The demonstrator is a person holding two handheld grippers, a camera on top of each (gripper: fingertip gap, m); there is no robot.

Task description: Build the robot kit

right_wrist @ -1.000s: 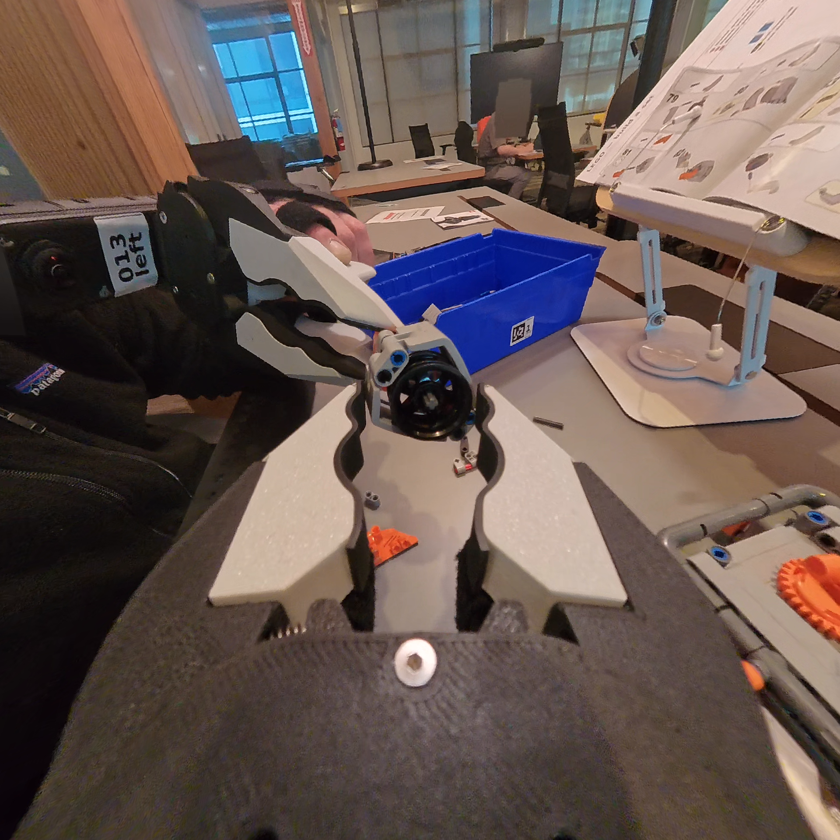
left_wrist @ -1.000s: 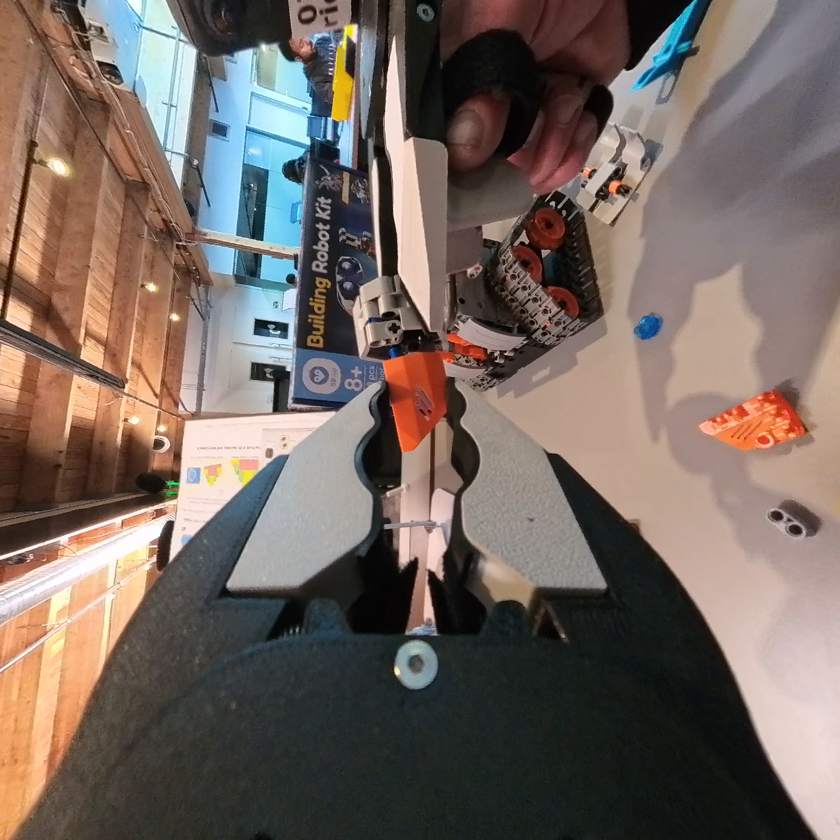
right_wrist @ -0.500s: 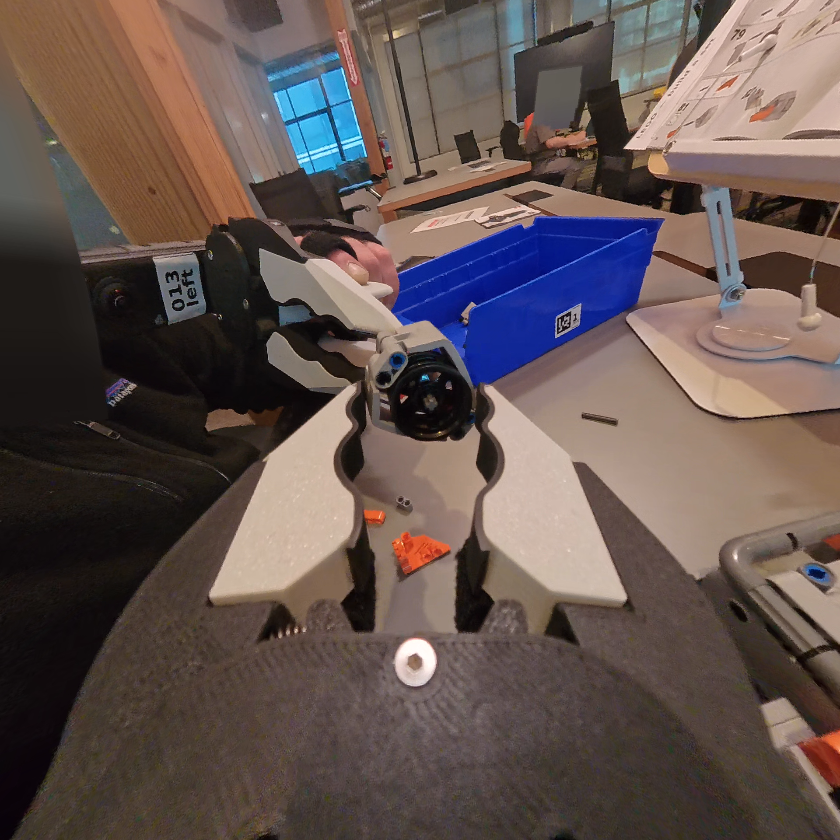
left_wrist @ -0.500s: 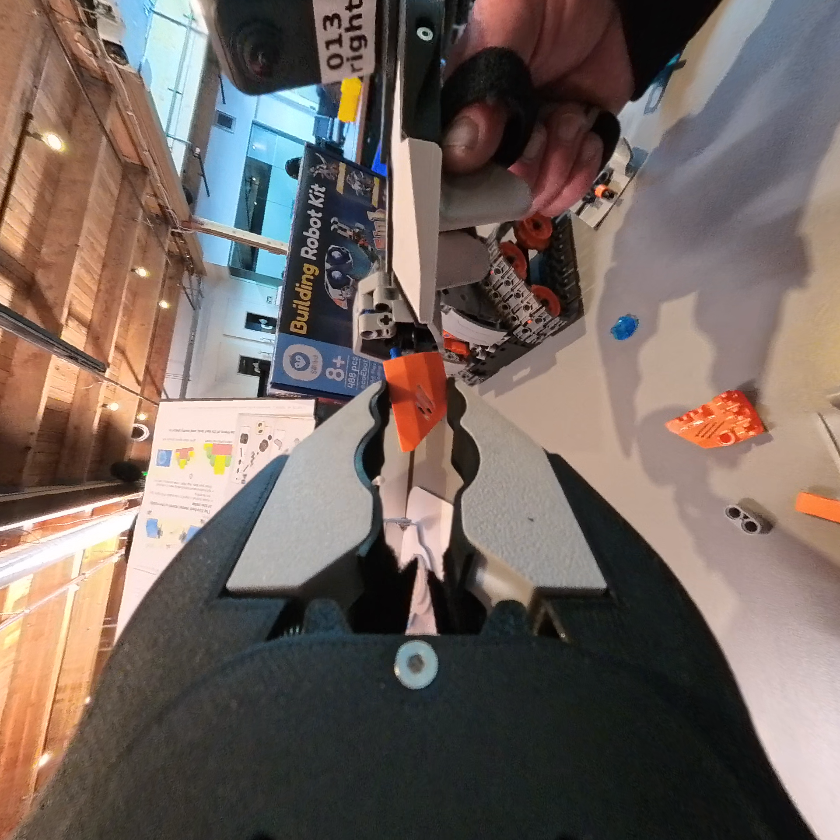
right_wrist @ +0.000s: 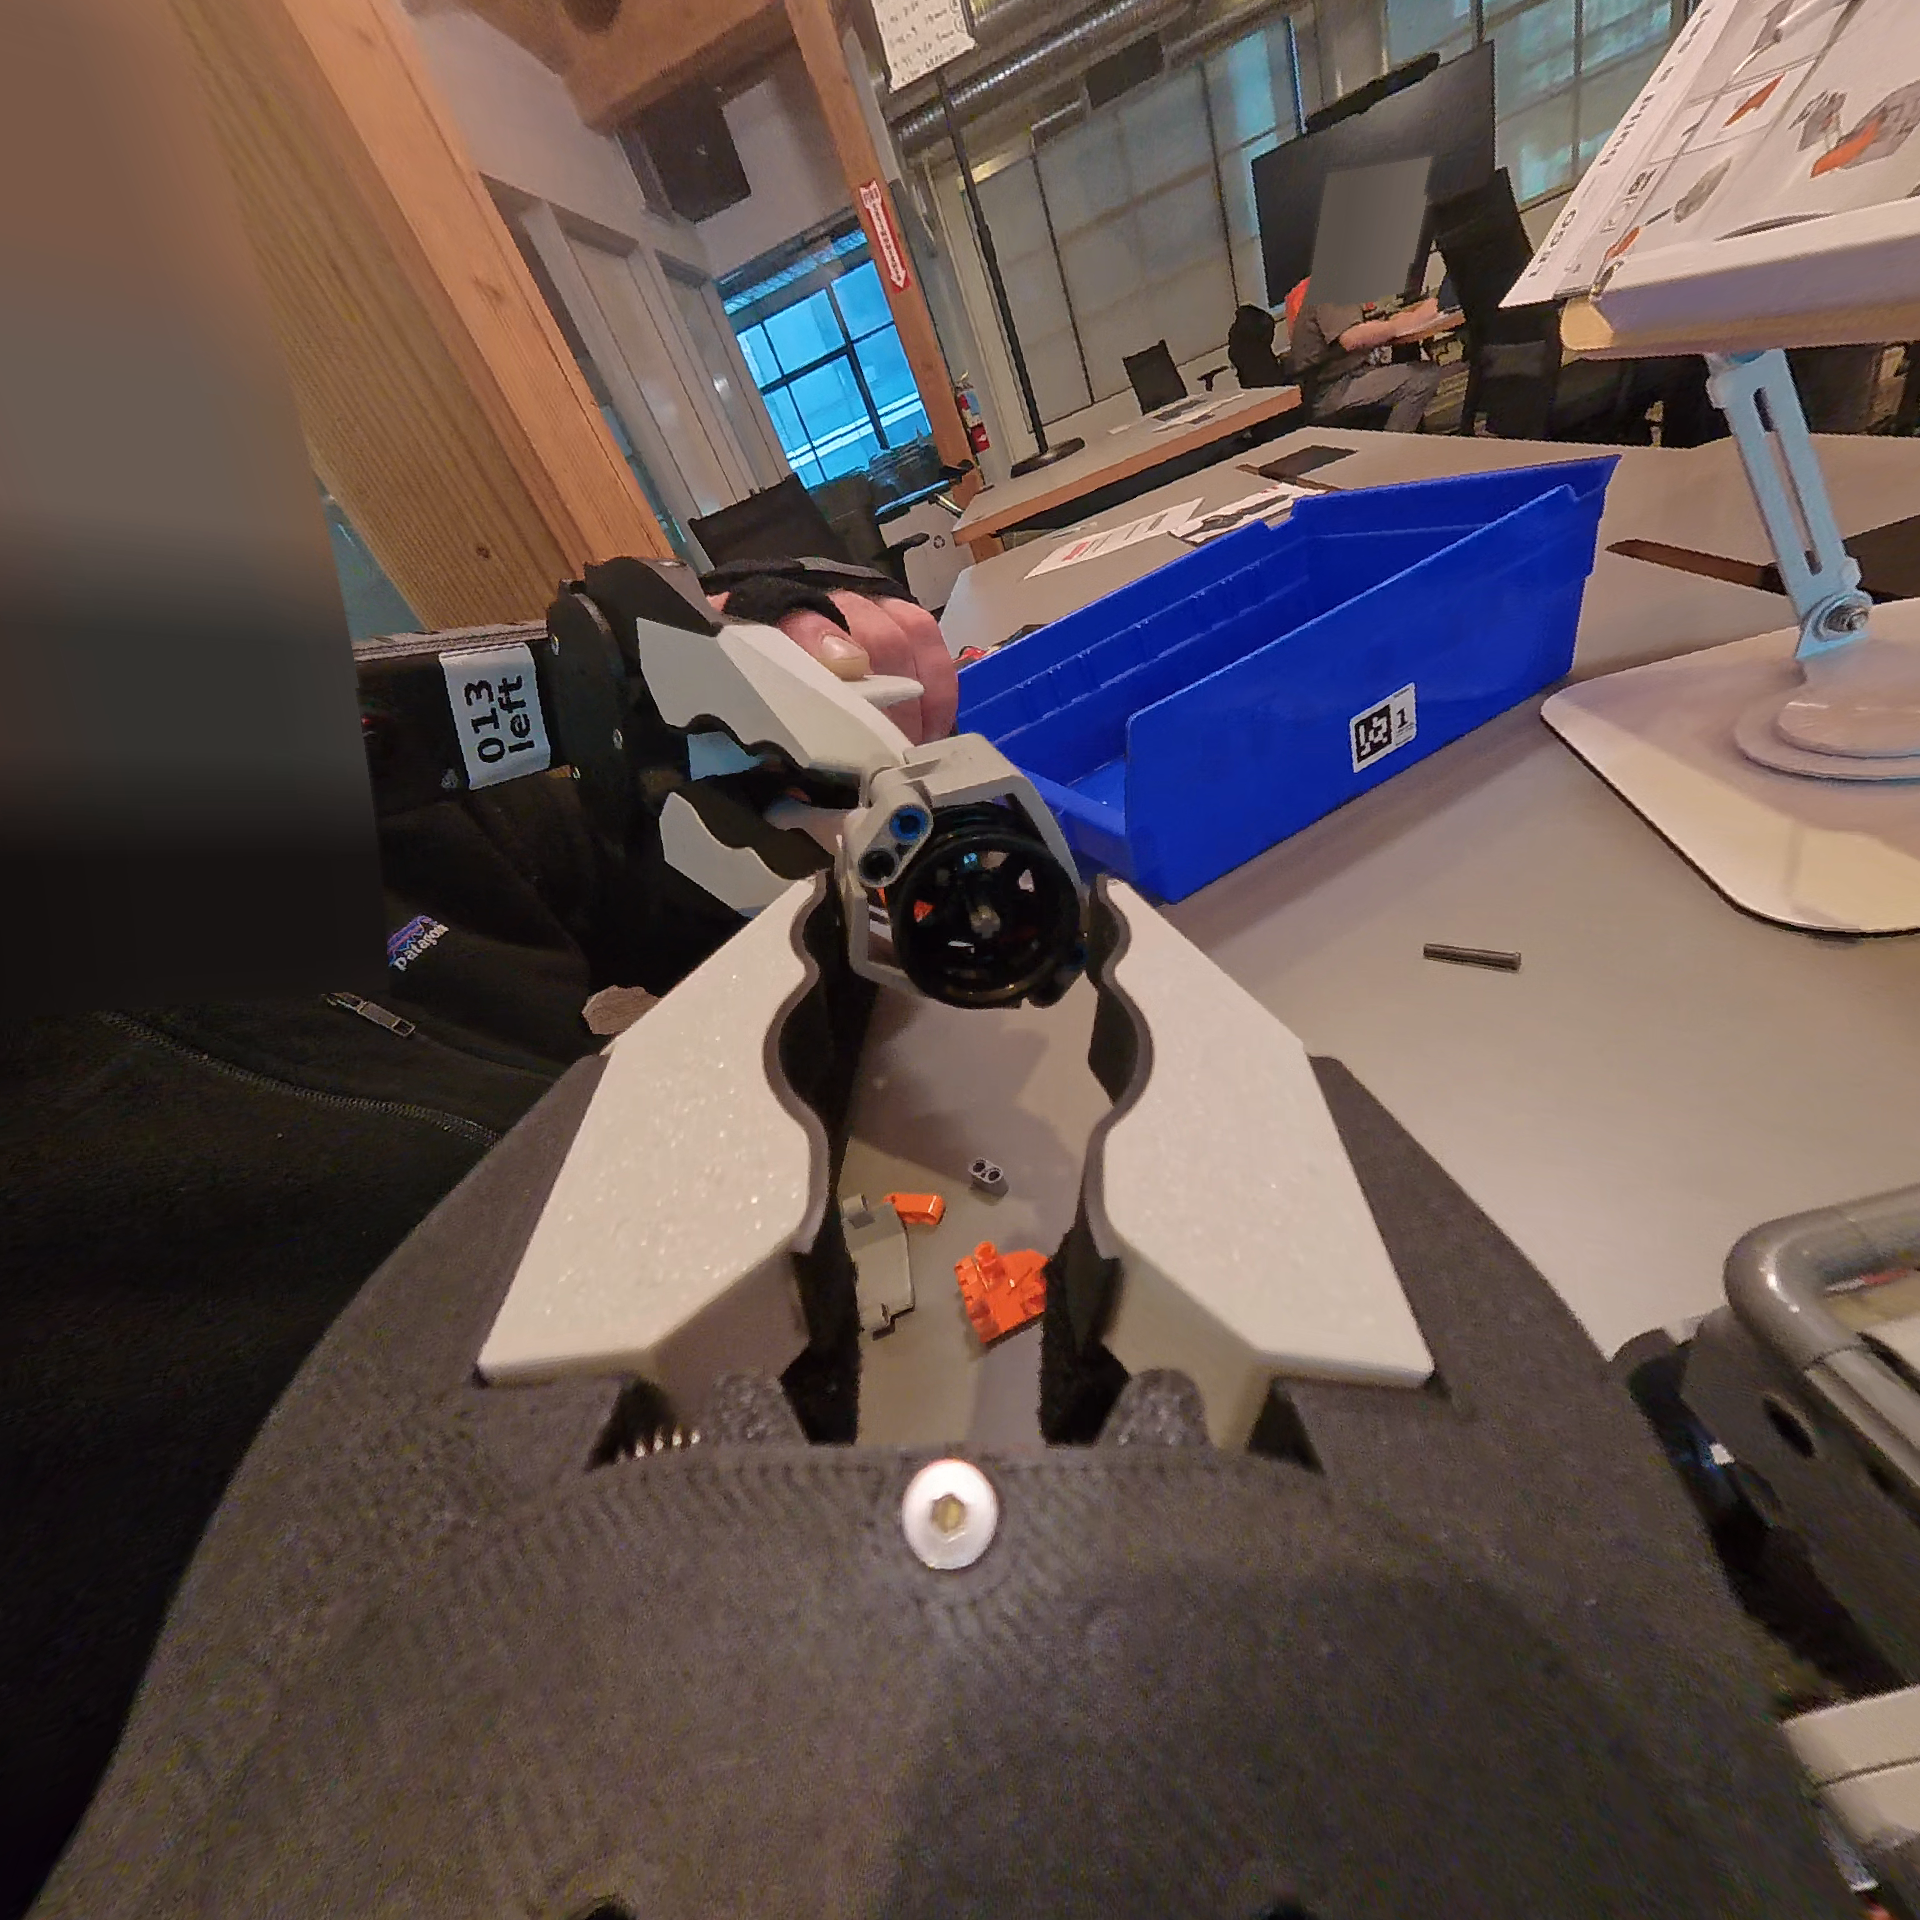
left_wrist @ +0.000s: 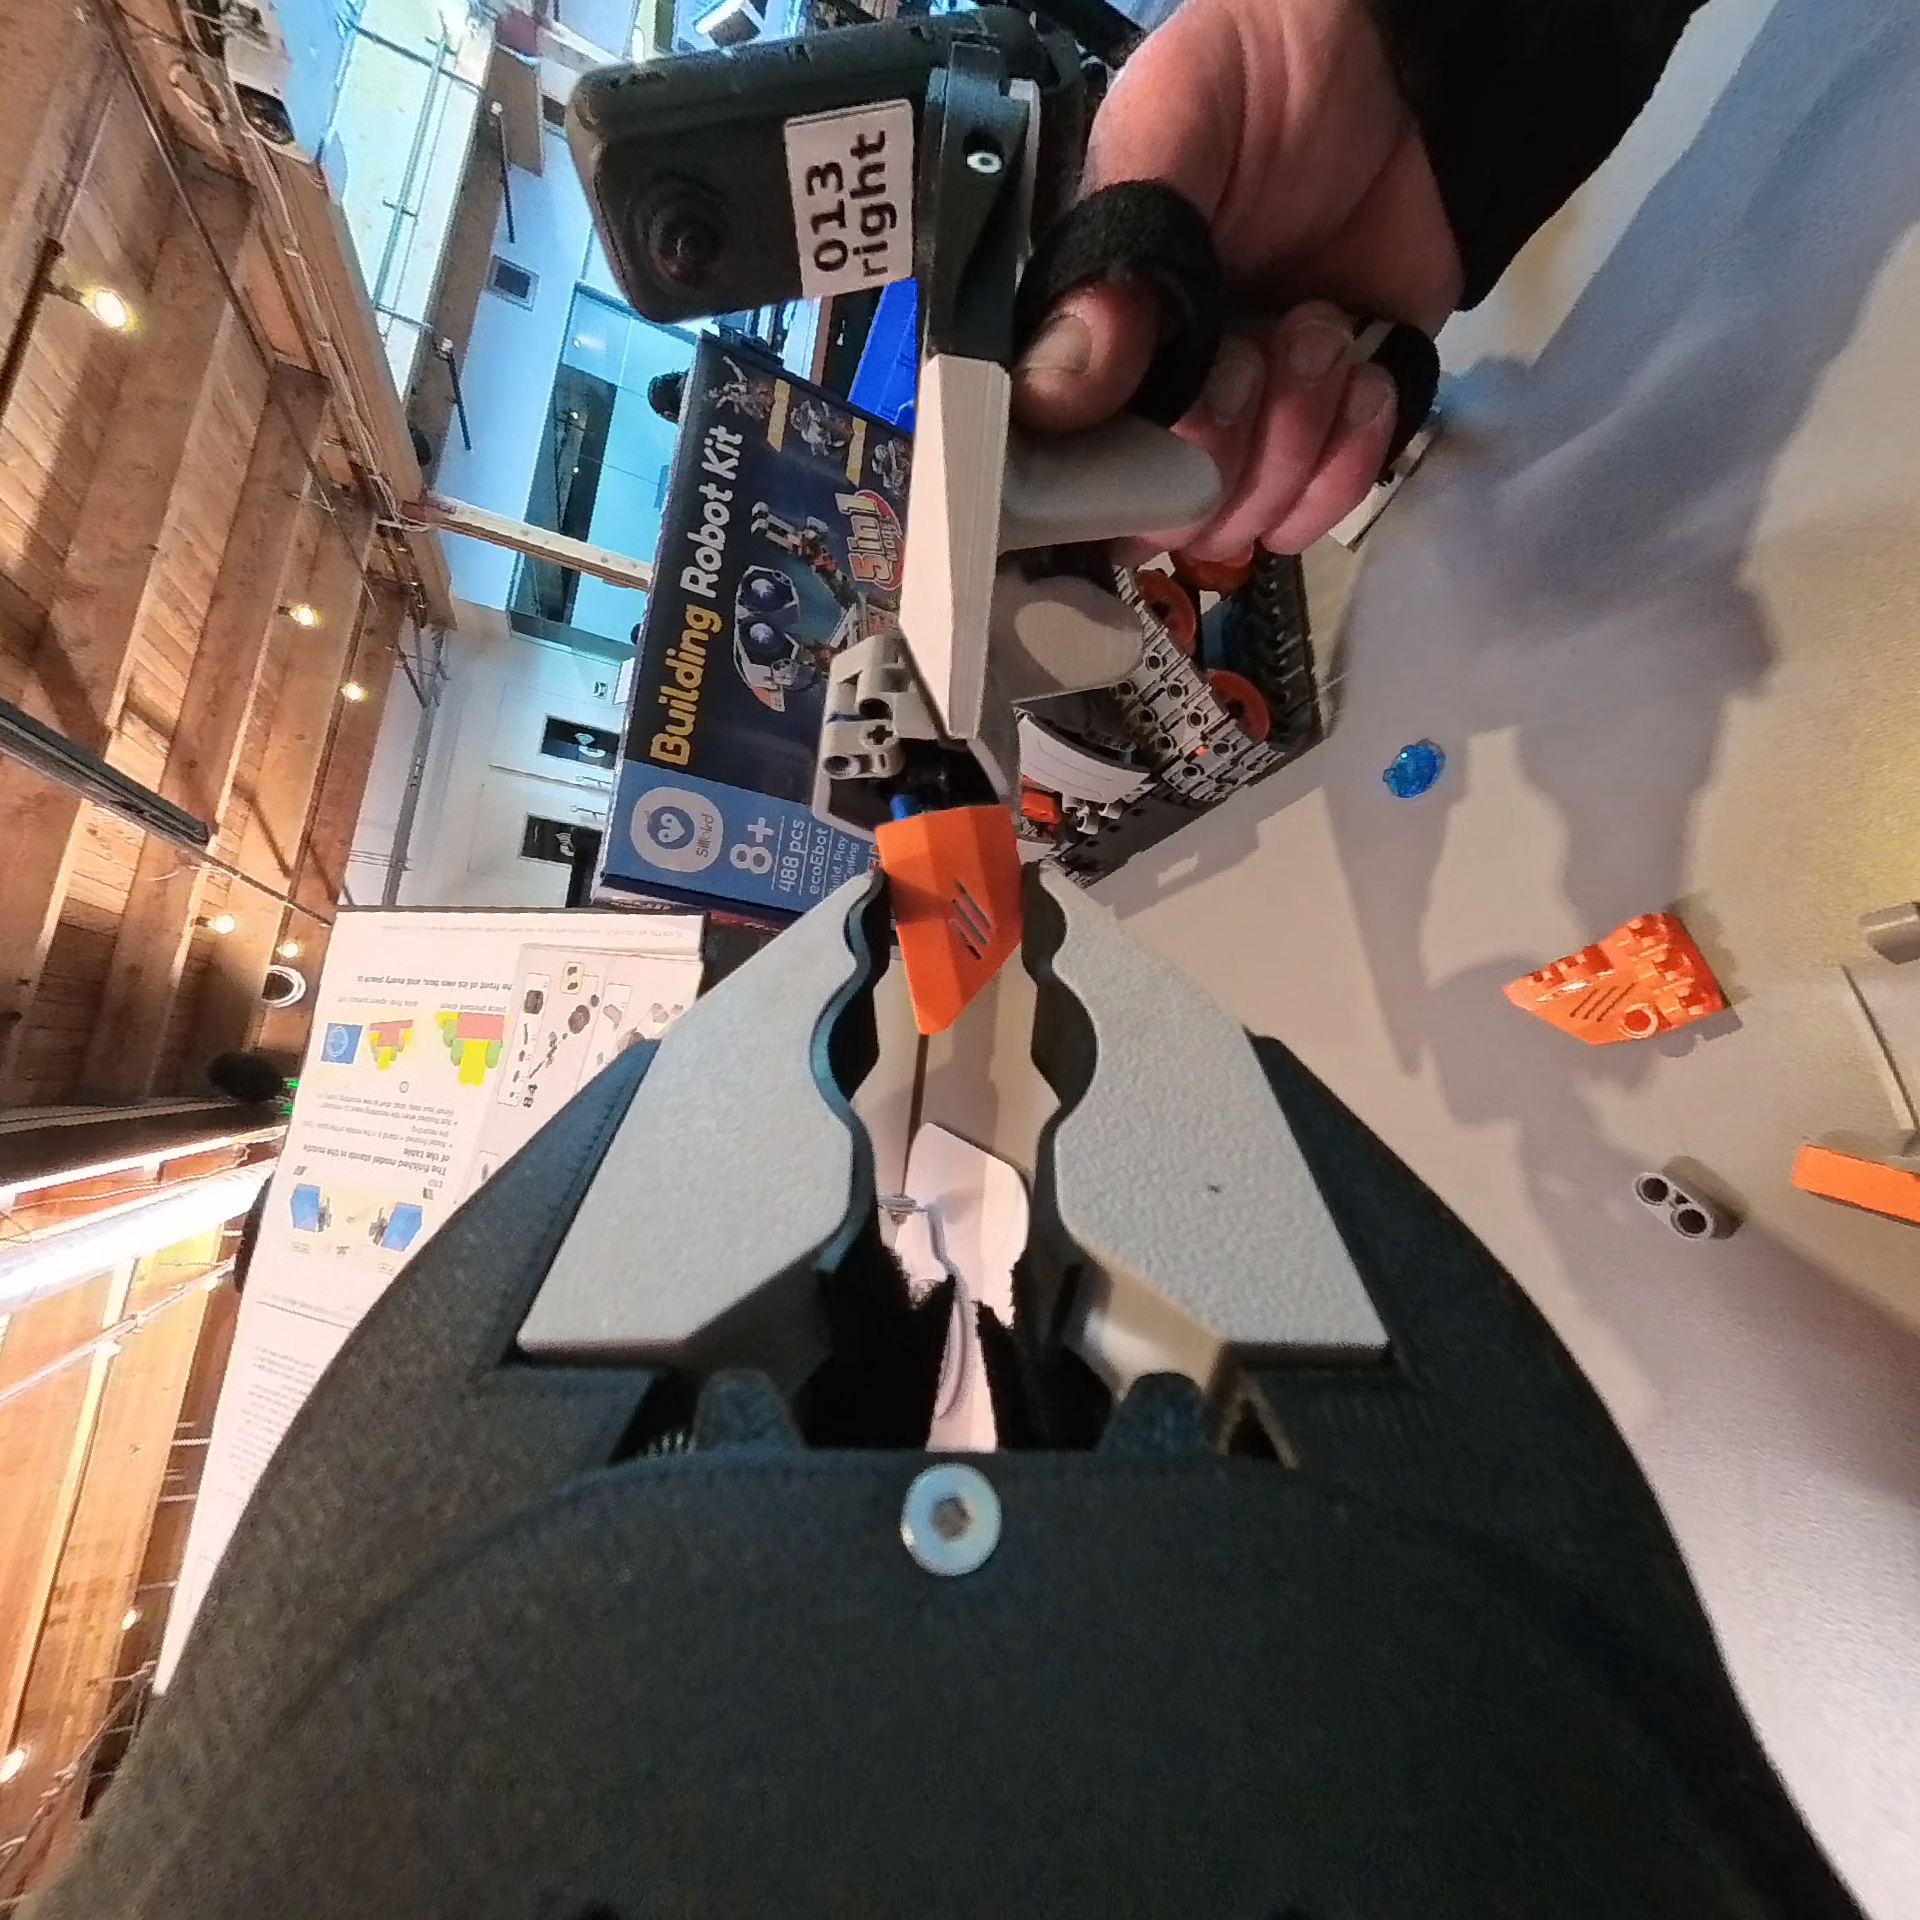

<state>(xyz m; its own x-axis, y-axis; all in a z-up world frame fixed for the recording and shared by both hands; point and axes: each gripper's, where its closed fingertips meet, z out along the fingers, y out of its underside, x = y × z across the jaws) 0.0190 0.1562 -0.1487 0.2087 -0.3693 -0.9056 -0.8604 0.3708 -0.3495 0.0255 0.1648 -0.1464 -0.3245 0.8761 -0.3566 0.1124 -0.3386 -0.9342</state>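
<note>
My left gripper (left_wrist: pixel 951 909) is shut on a flat orange wedge piece (left_wrist: pixel 951 914), held in the air. Its tip touches a small grey and black wheel assembly (left_wrist: pixel 883 717) that my right gripper (left_wrist: pixel 966 707) grips from above, held by a hand. In the right wrist view my right gripper (right_wrist: pixel 961 920) is shut on that assembly, a black wheel in a grey frame (right_wrist: pixel 971 894) with a blue pin. The left gripper (right_wrist: pixel 769 748) meets it from the left; the orange piece is mostly hidden behind the frame.
On the grey table lie an orange wedge (left_wrist: pixel 1610 987), a grey connector (left_wrist: pixel 1683 1210), a blue round stud (left_wrist: pixel 1413 771) and a tracked model (left_wrist: pixel 1195 707). A blue bin (right_wrist: pixel 1299 665), a black pin (right_wrist: pixel 1470 956), a manual on a stand (right_wrist: pixel 1766 727) and the kit box (left_wrist: pixel 748 644) stand around. Less than 4 cm separates the two grippers' tips. From either gripper's tips it is about 15 centimeters to the blue round stud (left_wrist: pixel 1413 771).
Both grippers have risen together from the table, still joined at the wheel assembly. More loose parts show on the table beneath. The holds are unchanged.
</note>
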